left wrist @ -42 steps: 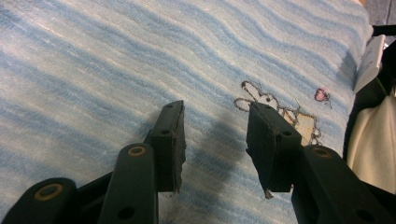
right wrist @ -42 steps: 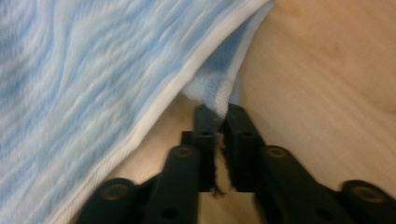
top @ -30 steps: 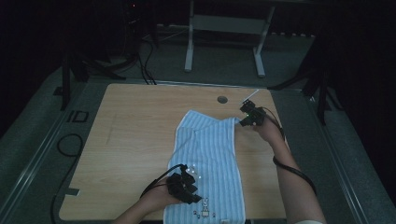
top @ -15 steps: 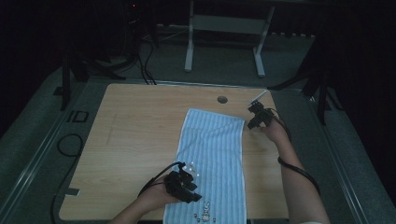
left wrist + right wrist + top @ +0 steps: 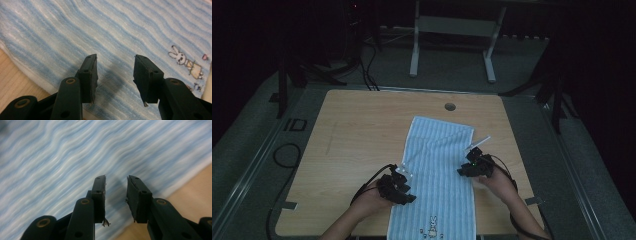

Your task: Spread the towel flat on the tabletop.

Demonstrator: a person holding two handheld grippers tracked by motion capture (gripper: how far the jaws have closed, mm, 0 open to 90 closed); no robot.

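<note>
Lying flat on the wooden table (image 5: pixel 362 145), the blue striped towel (image 5: pixel 437 170) ran from near the far edge, right of the middle, down to the near edge. A little rabbit picture (image 5: pixel 432 226) sat at the towel's near end. The left gripper (image 5: pixel 404 192) hung over the towel's left side, close to the near edge. Its jaws stood apart with nothing between them, just stripes below. The right gripper (image 5: pixel 468 170) was over the towel's right side, a bit farther from the near edge. Its jaws had just been closing a little, but they were apart too, and no cloth was between them.

The job looked like folding the towel. To do it well, each gripper should have gone down to its own side edge, with one jaw slid under the cloth. Both should have pinched at places level with each other, so the fold came out straight. A pinch in the middle of the towel would only have bunched it up. Lifting slowly and together would have kept the towel from twisting.

The table was pale wood with a small round hole (image 5: pixel 450 106) near its far edge. The room was dark. A grey floor (image 5: pixel 257 150) lay around the table, with black cables (image 5: pixel 369 60) and a white metal frame (image 5: pixel 452 45) behind it.
</note>
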